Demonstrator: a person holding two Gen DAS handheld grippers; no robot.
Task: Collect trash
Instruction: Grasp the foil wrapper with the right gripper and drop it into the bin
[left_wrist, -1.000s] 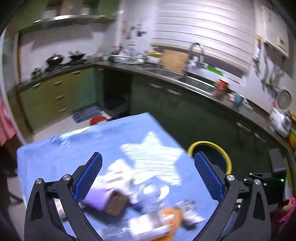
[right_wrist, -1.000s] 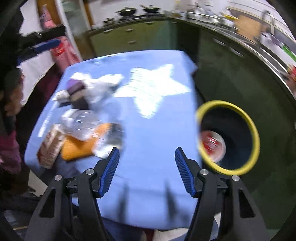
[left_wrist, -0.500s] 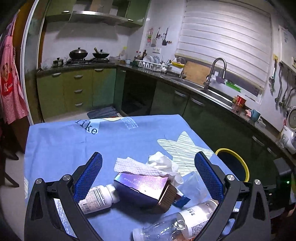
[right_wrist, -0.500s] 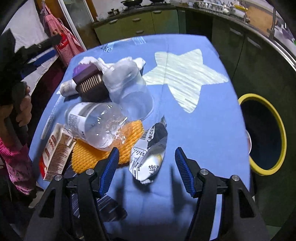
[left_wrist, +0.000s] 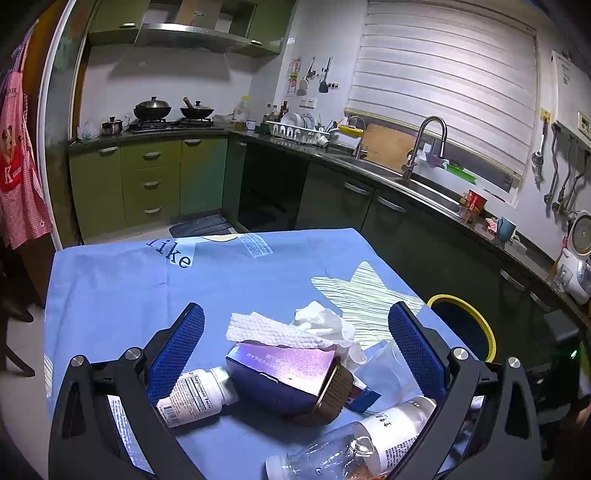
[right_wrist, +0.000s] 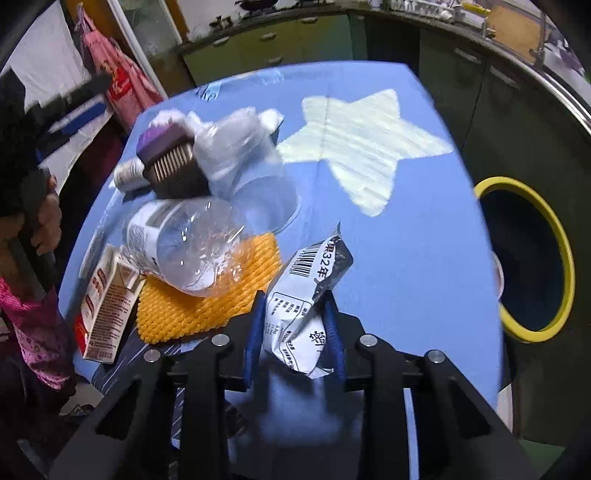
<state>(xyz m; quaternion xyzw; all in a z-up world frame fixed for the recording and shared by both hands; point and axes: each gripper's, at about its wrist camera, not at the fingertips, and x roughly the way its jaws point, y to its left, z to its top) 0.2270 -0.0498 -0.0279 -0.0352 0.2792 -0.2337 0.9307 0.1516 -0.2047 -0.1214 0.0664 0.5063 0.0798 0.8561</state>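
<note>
Right gripper (right_wrist: 293, 332) is closing around a light, crinkly snack wrapper (right_wrist: 308, 295) at its lower end, near the desk's (right_wrist: 406, 258) front edge.

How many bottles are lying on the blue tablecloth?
2: a clear plastic bottle lying on the orange foam net, and a small white supplement bottle beside the purple box. Others may be hidden in the pile.
</note>
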